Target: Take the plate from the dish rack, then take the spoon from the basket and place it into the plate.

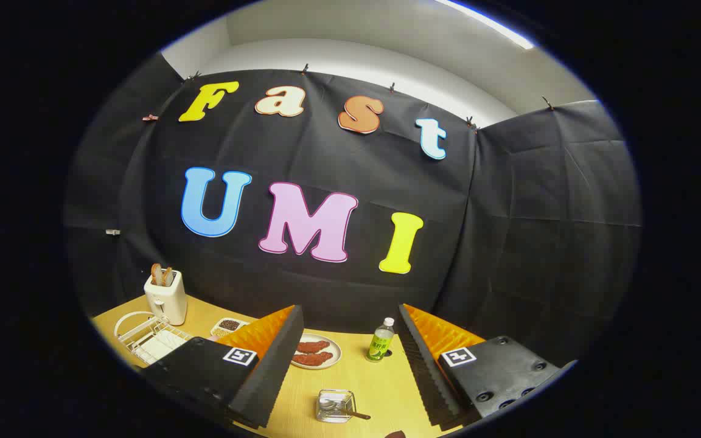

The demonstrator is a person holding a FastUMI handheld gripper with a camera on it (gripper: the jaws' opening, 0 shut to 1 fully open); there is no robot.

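The gripper (350, 365) hangs with jaws wide apart and empty above a clear glass basket (334, 406) holding a dark-handled spoon (350, 413), the white wire dish rack (146, 337) at ten o'clock.

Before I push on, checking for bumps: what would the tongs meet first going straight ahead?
Probably nothing close: the open tongs point above the table, toward the booth's black wall. Depth is unclear.

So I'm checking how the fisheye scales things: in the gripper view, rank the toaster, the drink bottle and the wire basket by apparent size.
1. Toaster, beyond the left finger.
2. Drink bottle and wire basket look about alike; the basket sits nearer the camera, between the open claw's fingers, so no firm ranking.
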